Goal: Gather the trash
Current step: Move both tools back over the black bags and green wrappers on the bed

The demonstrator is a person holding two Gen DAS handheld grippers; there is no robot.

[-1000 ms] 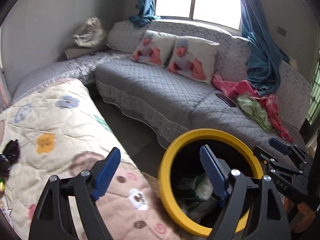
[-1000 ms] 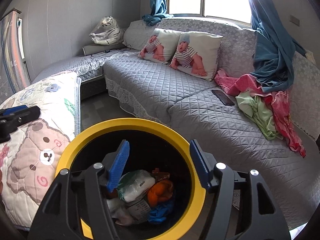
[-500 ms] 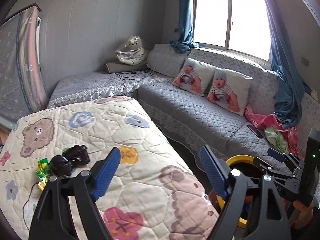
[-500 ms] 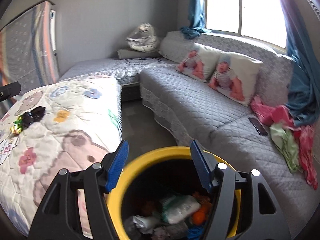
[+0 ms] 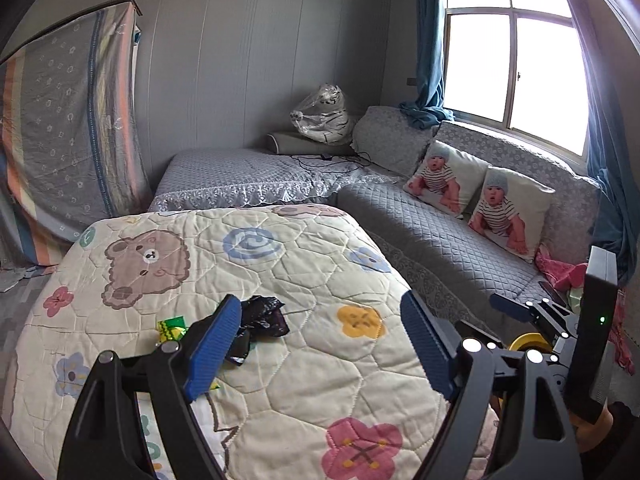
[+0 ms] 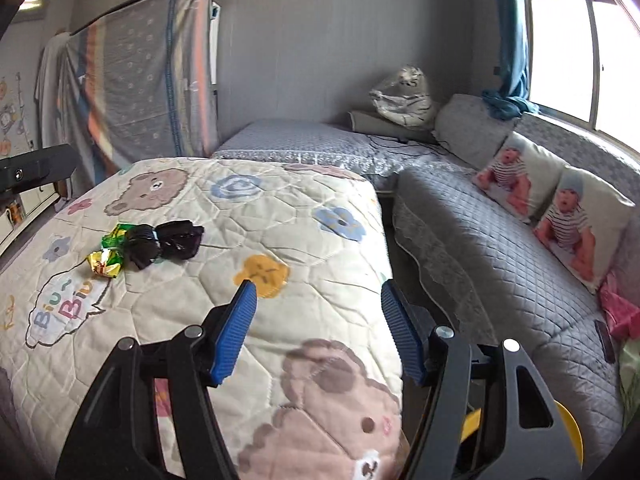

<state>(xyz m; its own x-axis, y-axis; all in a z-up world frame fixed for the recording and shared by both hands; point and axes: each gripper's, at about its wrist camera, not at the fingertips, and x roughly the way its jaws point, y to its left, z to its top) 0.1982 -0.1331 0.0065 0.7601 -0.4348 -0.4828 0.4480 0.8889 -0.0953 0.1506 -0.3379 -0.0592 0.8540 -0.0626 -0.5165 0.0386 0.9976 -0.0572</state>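
On the cartoon-print quilt (image 6: 280,208), a crumpled black bag (image 6: 168,242) is lying touching 2 foil wrappers (image 6: 105,262). Left gripper (image 5: 320,344) is hovering over the quilt, fingers wide and holding nothing, the bag beside its left finger. Right gripper (image 6: 318,330) is hovering likewise, fingers wide, above the yellow-rimmed bin (image 6: 568,432).
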